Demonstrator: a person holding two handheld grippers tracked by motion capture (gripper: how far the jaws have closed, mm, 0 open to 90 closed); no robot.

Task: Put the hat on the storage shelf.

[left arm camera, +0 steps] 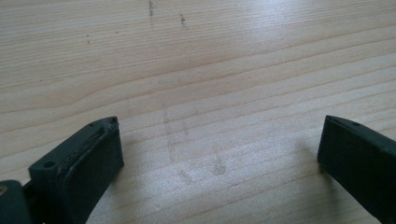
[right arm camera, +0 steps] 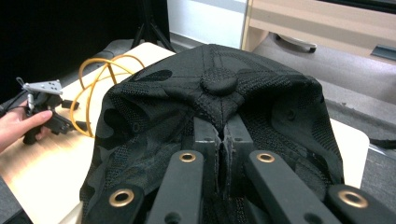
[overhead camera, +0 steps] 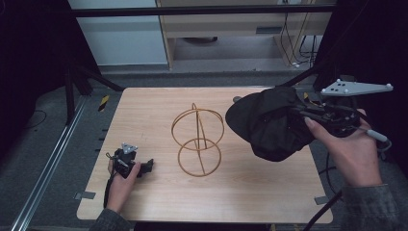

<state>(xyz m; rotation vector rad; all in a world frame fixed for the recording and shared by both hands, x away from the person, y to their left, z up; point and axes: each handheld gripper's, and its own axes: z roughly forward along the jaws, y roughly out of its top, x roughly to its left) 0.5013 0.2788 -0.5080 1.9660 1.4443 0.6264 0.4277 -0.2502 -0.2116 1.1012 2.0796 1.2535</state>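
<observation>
Right gripper (overhead camera: 308, 114) raised, clamping black cap (overhead camera: 269, 120)

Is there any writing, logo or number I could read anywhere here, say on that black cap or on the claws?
None can be read.
black cap: patterned fabric and a top button, no lettering visible.
left claw and right claw: plain black, no markings.
wooden table: only grain and faint scuffs.
yellow-and-black striped strip beside the table: a warning pattern, no words.
</observation>
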